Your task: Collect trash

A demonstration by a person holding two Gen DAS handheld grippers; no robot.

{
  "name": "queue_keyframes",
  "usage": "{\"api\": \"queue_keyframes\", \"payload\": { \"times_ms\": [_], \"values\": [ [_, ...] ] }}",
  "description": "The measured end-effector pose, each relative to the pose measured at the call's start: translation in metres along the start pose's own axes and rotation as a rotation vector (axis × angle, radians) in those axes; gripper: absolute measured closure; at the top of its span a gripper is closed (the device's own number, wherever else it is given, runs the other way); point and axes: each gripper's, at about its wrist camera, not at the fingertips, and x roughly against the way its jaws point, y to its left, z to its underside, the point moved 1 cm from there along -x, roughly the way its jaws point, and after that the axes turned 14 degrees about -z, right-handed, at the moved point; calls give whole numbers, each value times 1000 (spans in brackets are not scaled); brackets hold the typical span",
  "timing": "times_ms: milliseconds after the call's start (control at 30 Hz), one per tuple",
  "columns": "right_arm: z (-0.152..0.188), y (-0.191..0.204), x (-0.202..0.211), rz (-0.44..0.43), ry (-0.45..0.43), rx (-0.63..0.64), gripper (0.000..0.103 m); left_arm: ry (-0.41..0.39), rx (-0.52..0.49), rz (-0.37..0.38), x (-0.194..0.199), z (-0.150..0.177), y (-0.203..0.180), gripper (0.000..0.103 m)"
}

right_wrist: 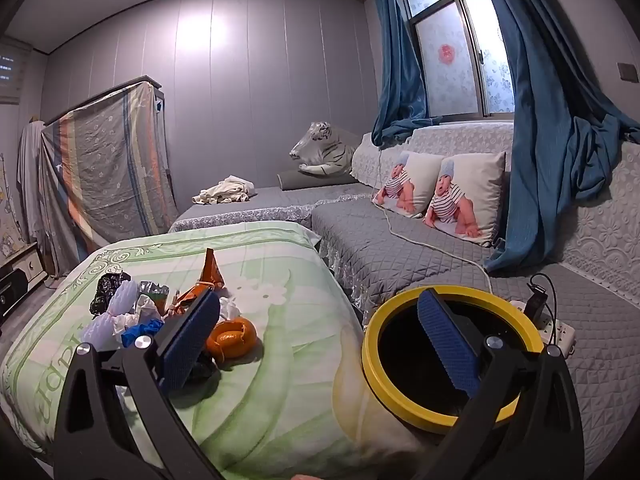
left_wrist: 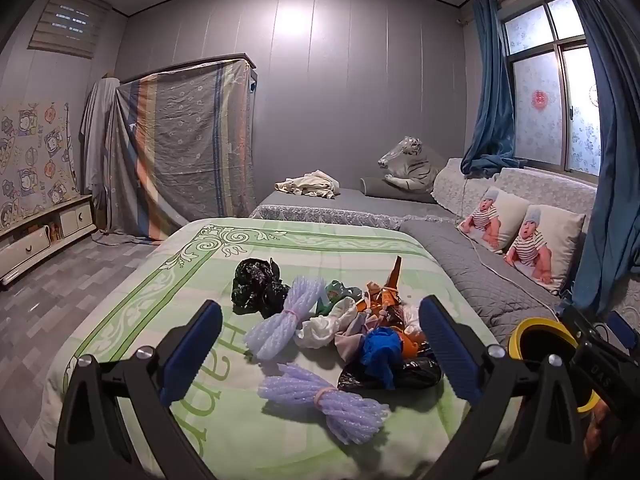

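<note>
A heap of trash lies on the green quilt (left_wrist: 132, 288): a purple foam net (left_wrist: 324, 404) nearest me, a second foam net (left_wrist: 280, 320), a black crumpled bag (left_wrist: 258, 286), a blue scrap (left_wrist: 382, 348), white tissue (left_wrist: 324, 326) and an orange wrapper (left_wrist: 390, 292). My left gripper (left_wrist: 320, 356) hovers open above the heap, touching nothing. In the right wrist view the orange peel (right_wrist: 232, 338) lies beside the heap. A yellow-rimmed bin (right_wrist: 452, 356) with a black inside stands at the quilt's right edge. My right gripper (right_wrist: 320, 344) stands open between heap and bin, empty.
A grey quilted sofa (right_wrist: 400, 248) with two baby-print cushions (right_wrist: 464, 196) runs along the right under the window. A power strip (right_wrist: 560, 330) with a cable lies behind the bin. A sheet-draped wardrobe (left_wrist: 184, 148) and a low cabinet (left_wrist: 40, 236) stand at the left.
</note>
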Motion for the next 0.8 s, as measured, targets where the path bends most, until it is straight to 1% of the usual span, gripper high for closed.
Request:
{"api": "queue_keyframes", "payload": {
  "times_ms": [467,567,800],
  "values": [
    [0,-2,2,-3,-9,-5,8,-1,2,-2,7,4,-4,8],
    [-4,-3,3,-8,-11,-5,8,1,9,1,6,-6,0,8],
    [-4,-1,2,-7,-13,-3,8,10,21,5,1,-5,5,8]
  ]
}}
